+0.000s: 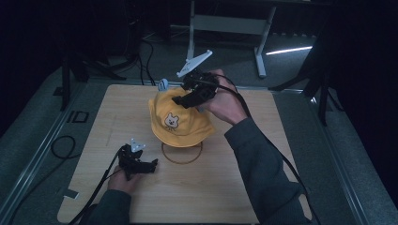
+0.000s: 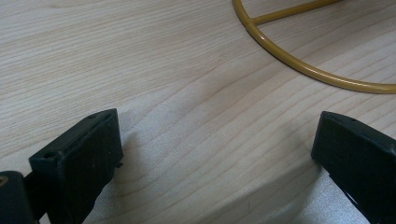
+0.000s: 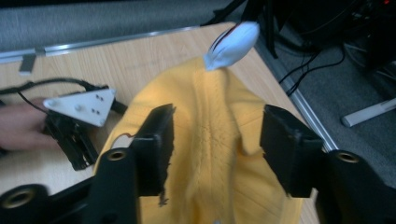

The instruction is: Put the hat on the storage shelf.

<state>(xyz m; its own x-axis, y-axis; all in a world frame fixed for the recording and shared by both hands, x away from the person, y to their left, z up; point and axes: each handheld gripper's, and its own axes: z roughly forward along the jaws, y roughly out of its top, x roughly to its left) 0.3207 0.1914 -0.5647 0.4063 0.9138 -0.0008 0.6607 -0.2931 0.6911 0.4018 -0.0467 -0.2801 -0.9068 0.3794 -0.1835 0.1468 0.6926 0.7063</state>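
Note:
A yellow bucket hat [image 1: 177, 119] with a bear face patch sits raised on a gold wire stand, whose ring base [image 1: 182, 154] lies on the wooden table. A small white ear [image 1: 163, 84] sticks up at the hat's far side. My right gripper [image 1: 182, 100] hovers over the hat's crown, open, its jaws standing apart above the yellow fabric [image 3: 215, 140]. My left gripper [image 1: 149, 165] rests low on the table near the front left, open, with bare wood between its jaws. The gold ring [image 2: 299, 65] lies just ahead of the left gripper [image 2: 217, 144].
The wooden tabletop [image 1: 225, 187] has dark floor on all sides. Black cables [image 1: 61, 145] trail off the left edge. A white table frame [image 1: 225, 23] stands behind. In the right gripper view the other gripper [image 3: 77, 123] lies beyond the hat.

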